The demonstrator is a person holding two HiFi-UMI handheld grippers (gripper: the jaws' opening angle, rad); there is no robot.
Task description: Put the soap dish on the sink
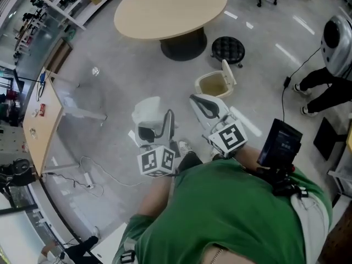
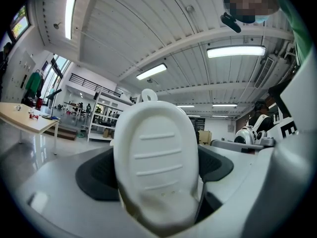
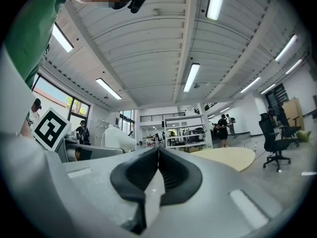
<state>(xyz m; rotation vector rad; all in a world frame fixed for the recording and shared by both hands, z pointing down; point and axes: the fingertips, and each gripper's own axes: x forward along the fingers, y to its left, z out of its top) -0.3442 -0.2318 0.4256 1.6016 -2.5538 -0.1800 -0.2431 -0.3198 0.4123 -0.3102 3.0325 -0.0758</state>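
Note:
The soap dish (image 2: 156,162) is white and oval, with raised ribs on its face. It stands on edge between the dark pads (image 2: 96,175) of my left gripper (image 2: 157,175), which is shut on it. In the head view the soap dish (image 1: 147,111) sticks out ahead of the left gripper (image 1: 157,126), held level over the grey floor. My right gripper (image 1: 204,106) is beside it to the right. Its pads (image 3: 171,175) meet with nothing between them, so the right gripper (image 3: 158,166) is shut and empty. No sink shows in any view.
Ahead are an oval wooden table (image 1: 170,7), a black stool (image 1: 227,48) and a small bin with its lid up (image 1: 213,84). A long desk (image 1: 41,125) runs along the left, with cables (image 1: 104,172) on the floor. A person (image 1: 333,70) crouches at the right.

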